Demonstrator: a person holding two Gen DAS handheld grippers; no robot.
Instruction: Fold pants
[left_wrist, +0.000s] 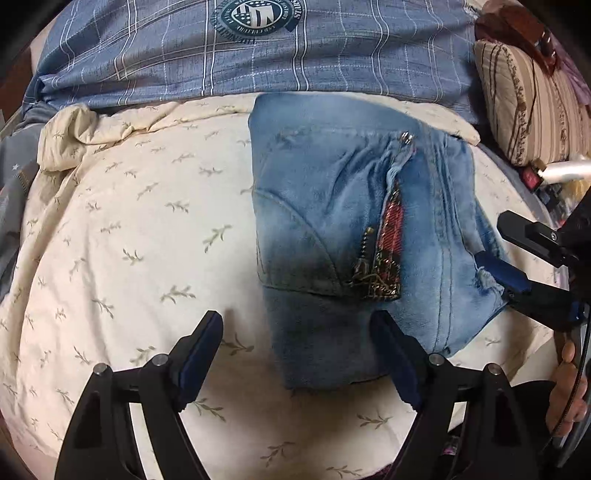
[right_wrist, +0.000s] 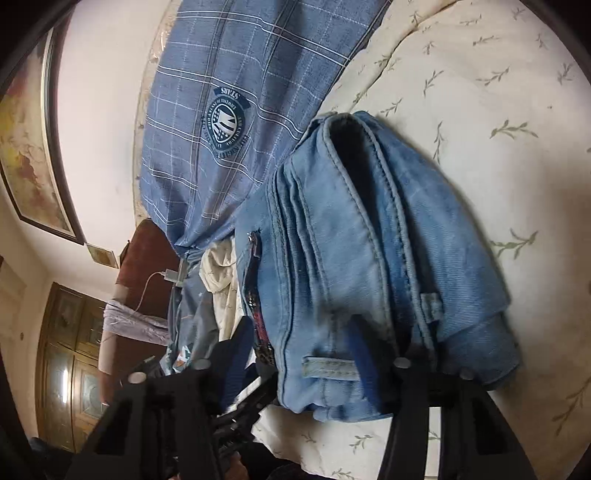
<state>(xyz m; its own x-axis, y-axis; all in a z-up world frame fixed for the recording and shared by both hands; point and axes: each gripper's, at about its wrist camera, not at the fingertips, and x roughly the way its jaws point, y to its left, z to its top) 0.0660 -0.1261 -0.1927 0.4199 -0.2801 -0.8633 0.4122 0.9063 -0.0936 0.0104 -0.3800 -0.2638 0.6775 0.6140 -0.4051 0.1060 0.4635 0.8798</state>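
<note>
On the bed, over a cream quilt (left_wrist: 129, 221) with a leaf print, lay the jeans (left_wrist: 354, 229), folded into a compact blue bundle, the open fly with its zipper (left_wrist: 369, 254) and red plaid lining facing up. Item: left gripper (left_wrist: 295, 354), jaws spread wide, its right finger over the near edge of the jeans, its left finger over bare quilt, nothing held. Item: right gripper (right_wrist: 303, 369), at the jeans' right side; its jaws stood apart, with the stacked waistband end and a belt loop (right_wrist: 328, 367) lying between them; whether the pads pressed the denim could not be told. Item: blue checked cover (left_wrist: 258, 62) with a round crest, beyond the jeans at the far side of the bed. Item: striped pillow (left_wrist: 532, 107), at the far right. Item: framed picture (right_wrist: 33, 155) on the wall, seen from the right wrist view.
</note>
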